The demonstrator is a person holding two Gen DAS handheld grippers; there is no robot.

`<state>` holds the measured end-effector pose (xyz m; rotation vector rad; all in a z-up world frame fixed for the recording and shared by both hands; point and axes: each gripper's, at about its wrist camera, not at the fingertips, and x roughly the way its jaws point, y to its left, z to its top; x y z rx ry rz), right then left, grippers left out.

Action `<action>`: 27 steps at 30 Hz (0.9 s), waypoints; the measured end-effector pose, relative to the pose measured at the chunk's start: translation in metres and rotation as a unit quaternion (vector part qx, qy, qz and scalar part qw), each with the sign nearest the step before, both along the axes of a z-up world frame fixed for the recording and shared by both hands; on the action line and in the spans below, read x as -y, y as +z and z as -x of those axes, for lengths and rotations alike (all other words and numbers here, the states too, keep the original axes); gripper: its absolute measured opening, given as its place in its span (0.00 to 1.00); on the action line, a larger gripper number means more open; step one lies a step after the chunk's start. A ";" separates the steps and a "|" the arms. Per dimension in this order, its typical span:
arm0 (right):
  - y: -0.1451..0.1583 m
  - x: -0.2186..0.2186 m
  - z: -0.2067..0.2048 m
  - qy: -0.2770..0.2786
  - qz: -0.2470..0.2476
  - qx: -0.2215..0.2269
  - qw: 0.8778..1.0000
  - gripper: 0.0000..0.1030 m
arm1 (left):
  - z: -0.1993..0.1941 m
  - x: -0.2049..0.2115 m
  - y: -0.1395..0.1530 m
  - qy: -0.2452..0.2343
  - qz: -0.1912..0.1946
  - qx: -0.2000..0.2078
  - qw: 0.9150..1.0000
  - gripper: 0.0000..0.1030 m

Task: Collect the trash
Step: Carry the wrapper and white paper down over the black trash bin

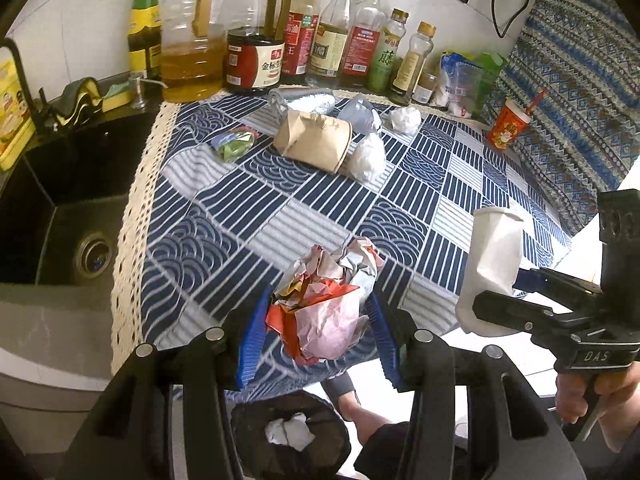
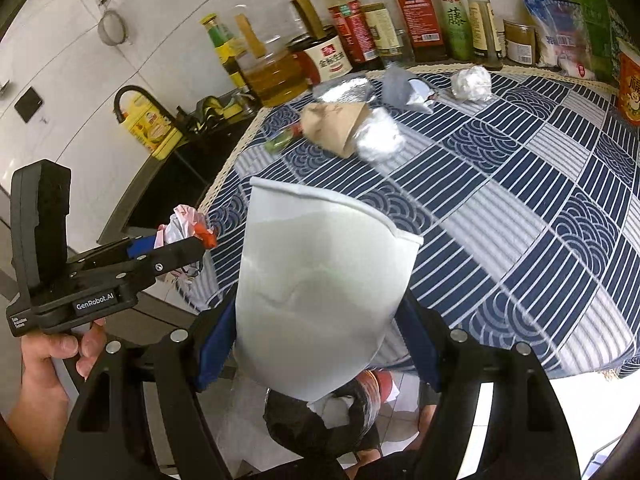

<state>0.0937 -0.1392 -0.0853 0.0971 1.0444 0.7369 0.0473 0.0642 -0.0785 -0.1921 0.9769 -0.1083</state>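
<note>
Right now, left to right, trash by trash:

Left hand-held gripper [image 1: 316, 316]: blue ribbed pads clamped on either side of a crumpled paper wrapper [image 1: 324, 304], pink, red and white, held just off the near edge of the table [image 1: 224, 216]. Feather-light, springy stuff; squeezed through its thick middle it looks secure, though loose flaps could catch on the way down.

Trash bin [image 1: 292, 436]: black-lined, on the floor below both grippers, one white paper wad already inside.

Right hand-held gripper [image 2: 316, 340]: closed on the lower part of a white paper cup [image 2: 320, 280], rim pointing away toward the table. Thin-walled and light; I judge it dents easily, and a crease in its side already shows. A hold near the stiffer base or rim is best.

Left on the table, far side: green crumpled wrapper [image 1: 234, 146], brown paper cup [image 1: 314, 142] lying on its side, clear plastic bag [image 1: 366, 156] touching it, grey crumpled piece [image 1: 360, 114], white paper ball [image 1: 405, 119].

Handling call: all light and soft; the plastic bag looks slippery, so pinch a bunched fold; take the brown cup across its flattened body.
</note>
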 end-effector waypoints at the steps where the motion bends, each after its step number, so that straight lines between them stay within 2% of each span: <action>1: 0.000 -0.002 0.005 0.001 -0.001 -0.001 1.000 0.72 | 0.006 -0.001 0.000 0.002 0.001 0.001 1.000 0.45; 15: -0.020 -0.032 0.069 0.029 0.010 -0.018 0.999 0.72 | 0.073 -0.016 -0.014 0.019 0.021 -0.005 1.000 0.45; 27: -0.062 -0.055 0.101 0.058 0.037 -0.058 0.996 0.72 | 0.109 -0.031 -0.060 0.042 0.042 -0.051 0.997 0.45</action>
